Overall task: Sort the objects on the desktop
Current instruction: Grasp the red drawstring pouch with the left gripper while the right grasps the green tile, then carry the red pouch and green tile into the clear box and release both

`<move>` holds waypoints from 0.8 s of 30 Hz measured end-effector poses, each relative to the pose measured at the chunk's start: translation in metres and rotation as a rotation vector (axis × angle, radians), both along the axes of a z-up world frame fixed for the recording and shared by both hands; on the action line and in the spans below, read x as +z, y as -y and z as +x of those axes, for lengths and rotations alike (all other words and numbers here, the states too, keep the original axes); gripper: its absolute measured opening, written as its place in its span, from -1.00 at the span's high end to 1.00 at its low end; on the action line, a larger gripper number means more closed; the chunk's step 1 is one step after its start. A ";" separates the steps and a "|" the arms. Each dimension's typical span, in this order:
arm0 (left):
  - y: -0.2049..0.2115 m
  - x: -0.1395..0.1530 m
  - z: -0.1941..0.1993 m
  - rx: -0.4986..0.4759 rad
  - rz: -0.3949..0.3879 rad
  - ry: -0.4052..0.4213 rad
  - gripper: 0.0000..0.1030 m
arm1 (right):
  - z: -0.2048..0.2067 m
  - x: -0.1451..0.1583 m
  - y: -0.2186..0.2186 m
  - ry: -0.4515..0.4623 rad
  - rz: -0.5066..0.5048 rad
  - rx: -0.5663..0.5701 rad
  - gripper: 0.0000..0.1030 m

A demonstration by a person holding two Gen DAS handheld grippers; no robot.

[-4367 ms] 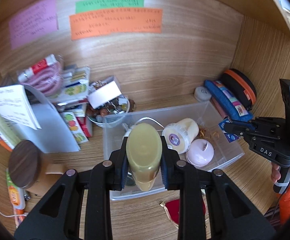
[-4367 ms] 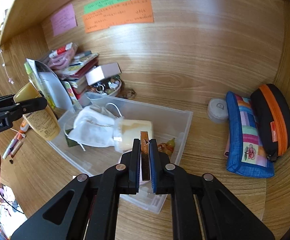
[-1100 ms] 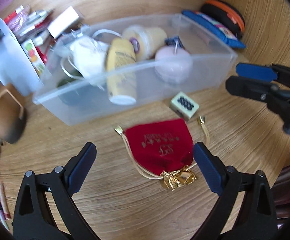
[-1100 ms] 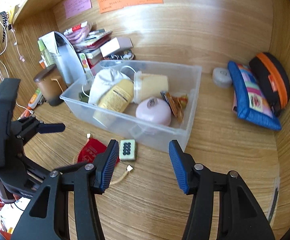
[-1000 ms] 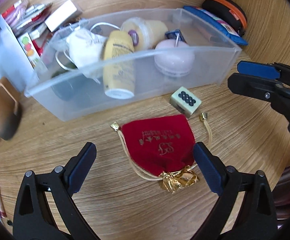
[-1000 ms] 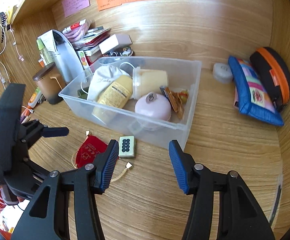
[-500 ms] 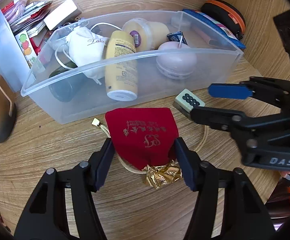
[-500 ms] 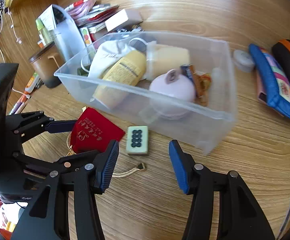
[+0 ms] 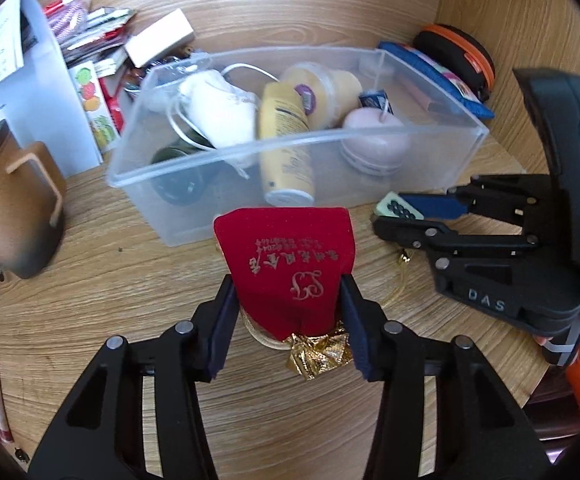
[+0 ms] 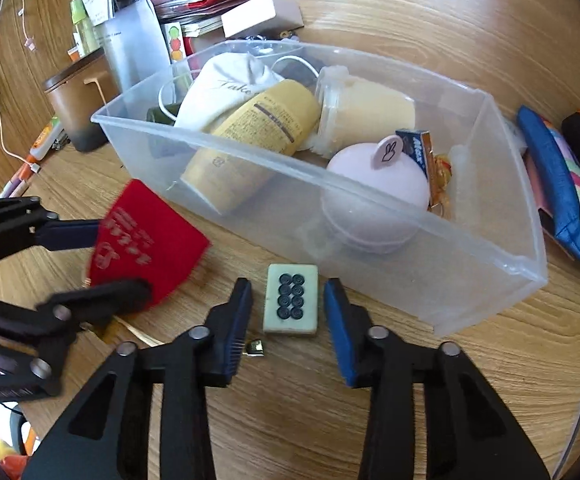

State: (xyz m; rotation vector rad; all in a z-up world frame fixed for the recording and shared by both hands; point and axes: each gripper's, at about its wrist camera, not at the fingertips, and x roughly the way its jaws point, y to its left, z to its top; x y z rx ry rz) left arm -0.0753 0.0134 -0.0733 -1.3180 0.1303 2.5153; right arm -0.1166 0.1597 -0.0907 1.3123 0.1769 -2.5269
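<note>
A red velvet pouch (image 9: 290, 264) with gold print and a gold tassel sits between the pads of my left gripper (image 9: 287, 320), which press its sides as the jaws close. The right wrist view shows the same pouch (image 10: 145, 236) in the left gripper (image 10: 109, 262), raised off the desk. A pale green mahjong tile (image 10: 290, 300) with black dots lies flat on the desk between the blue pads of my right gripper (image 10: 287, 308). These jaws are closing, with a small gap on each side of the tile. The tile (image 9: 398, 209) lies just in front of the clear plastic bin (image 9: 290, 144).
The bin (image 10: 310, 172) holds a yellow tube, a white pouch, a cream jar and a pink round case. A brown cup (image 9: 17, 208) stands to the left, and pencil cases (image 10: 562, 192) lie at the right. Booklets and boxes pile up at the back left. Pens line the left edge.
The left jaws have closed on the red pouch and raised it. The right gripper has come down around the tile and its jaws have narrowed.
</note>
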 end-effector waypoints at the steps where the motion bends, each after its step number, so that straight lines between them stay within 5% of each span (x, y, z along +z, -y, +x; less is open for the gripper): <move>1: 0.002 0.002 0.001 0.001 0.003 -0.004 0.05 | 0.000 0.000 0.000 0.003 -0.003 0.002 0.56; 24: 0.009 0.056 0.018 0.035 0.025 -0.135 0.05 | 0.036 0.069 -0.014 -0.113 -0.044 0.006 0.57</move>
